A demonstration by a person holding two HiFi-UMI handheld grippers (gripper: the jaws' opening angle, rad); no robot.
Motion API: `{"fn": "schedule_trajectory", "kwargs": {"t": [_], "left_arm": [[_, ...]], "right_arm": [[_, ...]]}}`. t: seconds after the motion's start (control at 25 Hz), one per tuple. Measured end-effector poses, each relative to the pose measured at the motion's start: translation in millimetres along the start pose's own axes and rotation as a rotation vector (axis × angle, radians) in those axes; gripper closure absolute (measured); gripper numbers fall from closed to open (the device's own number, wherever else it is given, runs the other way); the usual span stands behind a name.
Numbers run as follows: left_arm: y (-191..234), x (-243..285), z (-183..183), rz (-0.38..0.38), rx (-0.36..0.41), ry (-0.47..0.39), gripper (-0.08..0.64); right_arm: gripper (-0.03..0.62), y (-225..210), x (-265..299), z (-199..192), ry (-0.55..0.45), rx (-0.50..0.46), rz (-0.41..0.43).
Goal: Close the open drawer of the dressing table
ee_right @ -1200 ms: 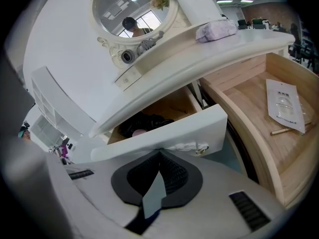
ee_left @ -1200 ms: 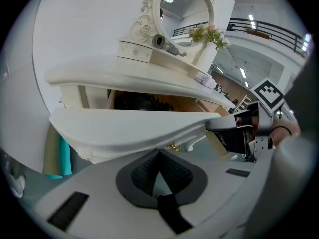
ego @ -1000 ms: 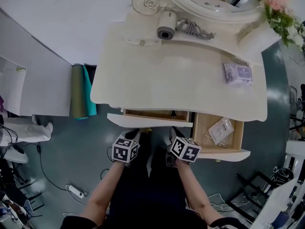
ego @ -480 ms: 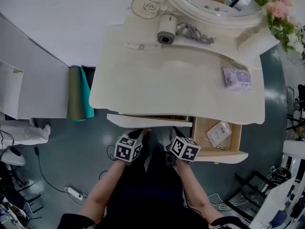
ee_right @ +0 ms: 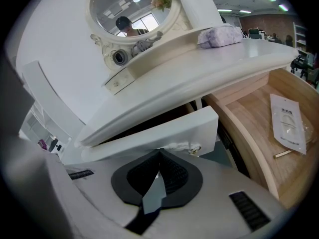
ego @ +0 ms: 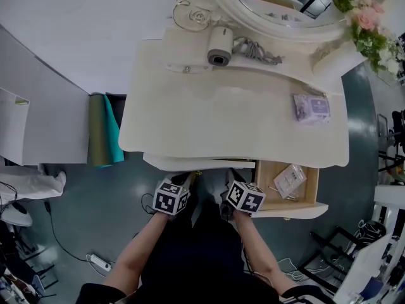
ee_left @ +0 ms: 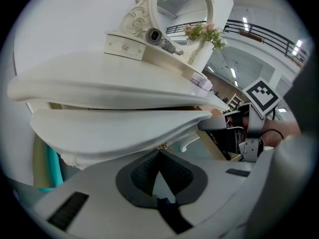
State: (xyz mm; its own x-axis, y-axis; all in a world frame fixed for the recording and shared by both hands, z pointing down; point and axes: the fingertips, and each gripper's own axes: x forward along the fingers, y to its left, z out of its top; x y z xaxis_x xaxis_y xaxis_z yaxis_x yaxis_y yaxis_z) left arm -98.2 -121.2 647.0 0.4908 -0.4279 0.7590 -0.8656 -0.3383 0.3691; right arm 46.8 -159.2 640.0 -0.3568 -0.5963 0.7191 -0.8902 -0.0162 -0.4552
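Grey-green glossy floor surrounds the cream dressing table. Its cream-fronted drawer sits nearly in, just ahead of the left gripper and right gripper, both pinched shut, empty. Rightward, a wooden drawer stands open.

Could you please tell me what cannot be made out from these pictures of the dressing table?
- Inside of the middle drawer: head view, covered by the tabletop.
- Whether the left gripper and right gripper touch that drawer's front: head view, marker cubes cover their tips; the gripper views don't settle it.
- Print on the packet in the right drawer: too small in every view.
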Motion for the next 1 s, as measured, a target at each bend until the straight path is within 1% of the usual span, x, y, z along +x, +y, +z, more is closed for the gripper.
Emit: {"fn": "schedule_trajectory", "kwargs": {"t": [0.08, 0.24, 0.48, 0.6, 0.76, 1.0], "left_arm": [[1.1, 1.7, 3.4, -0.004, 0.008, -0.002, 0.552], [3.4, 6.0, 9.6, -0.01, 0.025, 0.002, 0.552], [4.3, 12.5, 15.9, -0.023, 0.045, -0.001, 0.552], [6.3, 15.1, 19.9, -0.029, 0.063, -0.004, 0.552], [9.2, 17.5, 26.4, -0.041, 0.068, -0.023, 0.552], [11.7, 19.4, 44.3, -0.041, 0.108, -0.091, 0.552]], "right_arm": [[0.584, 0.1, 2.1, 3.7, -0.016, 0.006, 0.0], [0.584, 0.7, 6.8, 10.3, -0.063, 0.065, 0.029], [0.584, 0.5, 11.7, 17.6, -0.11, 0.115, 0.04], [0.584, 1.4, 14.7, 22.0, -0.127, 0.099, 0.024], [0.584, 1.8, 18.7, 27.5, -0.156, 0.089, 0.014], [0.584, 2.5, 26.4, 38.9, -0.194, 0.058, 0.008]]}}
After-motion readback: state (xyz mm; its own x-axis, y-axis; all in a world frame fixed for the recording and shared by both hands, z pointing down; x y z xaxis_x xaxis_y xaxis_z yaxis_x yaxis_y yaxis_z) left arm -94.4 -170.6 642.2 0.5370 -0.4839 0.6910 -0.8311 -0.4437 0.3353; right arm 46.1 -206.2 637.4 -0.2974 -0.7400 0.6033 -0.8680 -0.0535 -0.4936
